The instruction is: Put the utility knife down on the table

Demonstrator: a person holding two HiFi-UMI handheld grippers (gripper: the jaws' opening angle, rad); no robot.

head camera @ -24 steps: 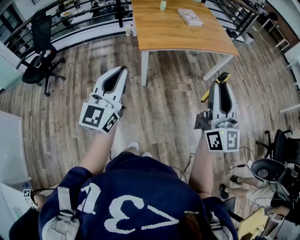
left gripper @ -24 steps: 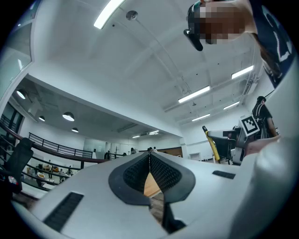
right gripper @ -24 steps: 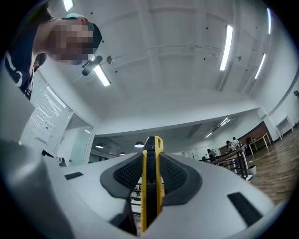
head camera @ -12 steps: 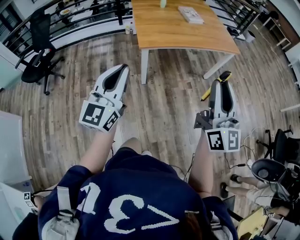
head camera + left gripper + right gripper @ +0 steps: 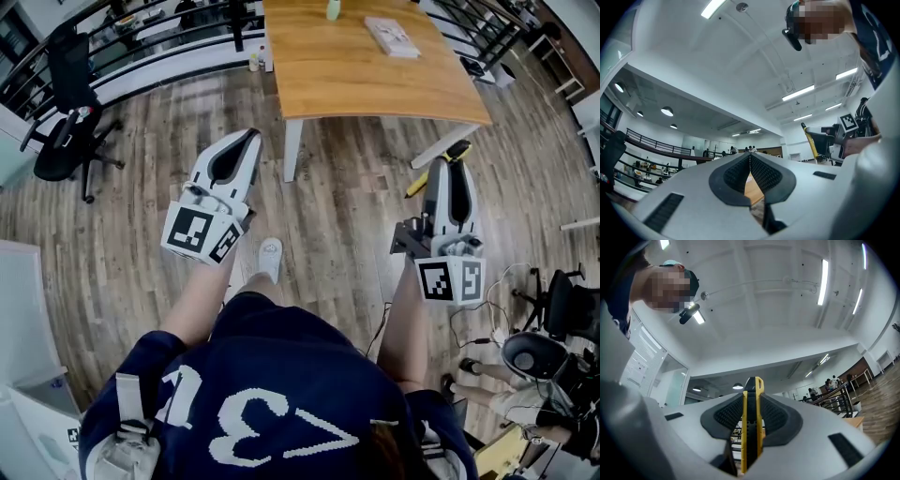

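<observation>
Two tools are held above the wooden floor (image 5: 347,225), short of the one surface (image 5: 375,84). The right tool (image 5: 451,164) clamps the single utility knife (image 5: 751,427) between its two jaws, the yellow-and-black body poking past the tips. The left tool (image 5: 247,139) carries nothing, its two jaws drawn together. The surface bears two things, one booklet (image 5: 392,36) and one small bottle (image 5: 332,9), both well apart from the knife.

In the head view we see only the two ends of the utility knife (image 5: 457,150); the right gripper (image 5: 451,164) covers its middle. The bench (image 5: 375,84) is cut off at the top edge. The flat printed item (image 5: 392,36) on it is too small to read.
</observation>
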